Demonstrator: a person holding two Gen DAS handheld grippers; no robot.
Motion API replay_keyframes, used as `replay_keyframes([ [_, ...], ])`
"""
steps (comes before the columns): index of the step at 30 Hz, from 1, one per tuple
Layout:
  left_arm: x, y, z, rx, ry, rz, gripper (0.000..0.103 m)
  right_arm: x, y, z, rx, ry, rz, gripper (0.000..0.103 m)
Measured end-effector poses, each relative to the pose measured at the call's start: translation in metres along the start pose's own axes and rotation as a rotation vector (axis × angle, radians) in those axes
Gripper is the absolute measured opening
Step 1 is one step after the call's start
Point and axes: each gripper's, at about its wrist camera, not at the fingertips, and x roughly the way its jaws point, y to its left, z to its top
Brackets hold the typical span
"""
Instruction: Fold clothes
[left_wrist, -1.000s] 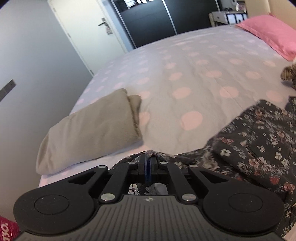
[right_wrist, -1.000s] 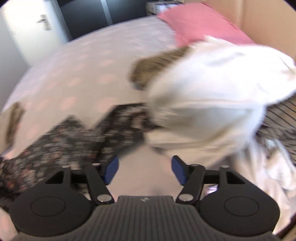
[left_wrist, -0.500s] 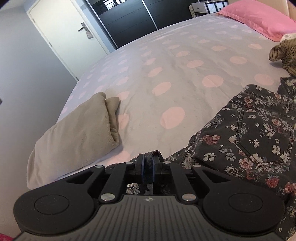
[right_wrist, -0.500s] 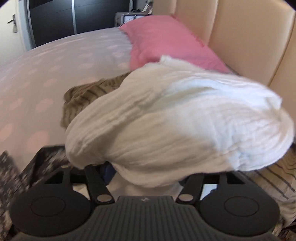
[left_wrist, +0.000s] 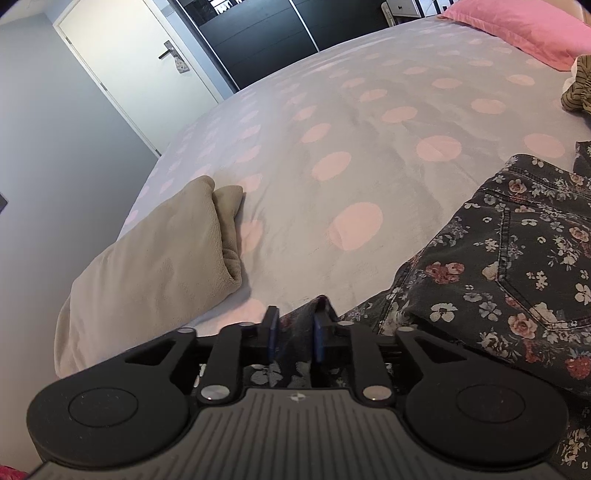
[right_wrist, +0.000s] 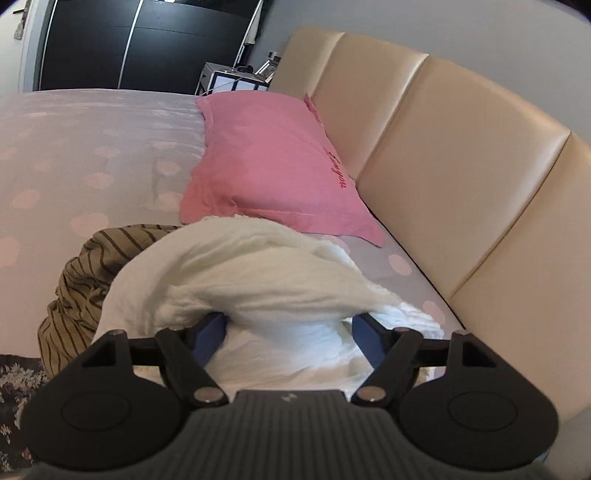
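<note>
Dark floral jeans (left_wrist: 517, 258) lie spread on the polka-dot bed (left_wrist: 351, 129). My left gripper (left_wrist: 295, 334) is part open, its blue pads apart with a fold of the jeans' fabric loose between them. In the right wrist view, a crumpled white garment (right_wrist: 258, 280) lies heaped over my right gripper (right_wrist: 291, 332), whose blue pads stand wide apart on either side of it. The fingertips are partly hidden by the cloth. A corner of the floral jeans (right_wrist: 14, 373) shows at lower left there.
A folded beige garment (left_wrist: 159, 269) lies at the bed's left edge. A striped olive garment (right_wrist: 88, 273) is bunched beside the white one. A pink pillow (right_wrist: 273, 162) rests against the cream headboard (right_wrist: 461, 166). A white door (left_wrist: 125, 62) and dark wardrobe (left_wrist: 266, 29) stand beyond the bed.
My left gripper has opened, releasing its pinch on the jeans' fabric. My right gripper has swung toward the headboard and pushed in under the white garment.
</note>
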Motion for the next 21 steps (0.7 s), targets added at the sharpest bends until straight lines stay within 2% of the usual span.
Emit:
replay_keyframes([
  [3,-0.006,0.004,-0.002,-0.008,-0.007,0.002,0.025,-0.029,0.000,-0.004,0.016,-0.035,0.055,0.078],
  [5,-0.010,0.007,-0.003,-0.013,-0.012,0.004,0.030,-0.053,0.004,-0.009,0.026,-0.070,0.091,0.079],
  [7,-0.014,0.009,-0.005,-0.018,-0.017,0.005,0.043,-0.076,0.009,-0.015,0.032,-0.099,0.127,0.079],
  [10,-0.020,0.013,-0.007,-0.025,-0.024,0.007,0.045,-0.102,0.026,-0.032,0.042,-0.103,0.200,0.081],
  [16,-0.034,0.022,-0.015,-0.041,-0.044,0.007,0.055,-0.123,0.078,-0.075,0.008,-0.009,0.355,0.082],
  [21,-0.042,0.030,-0.035,-0.054,-0.053,-0.010,0.056,-0.130,0.125,-0.107,-0.004,0.111,0.492,0.082],
])
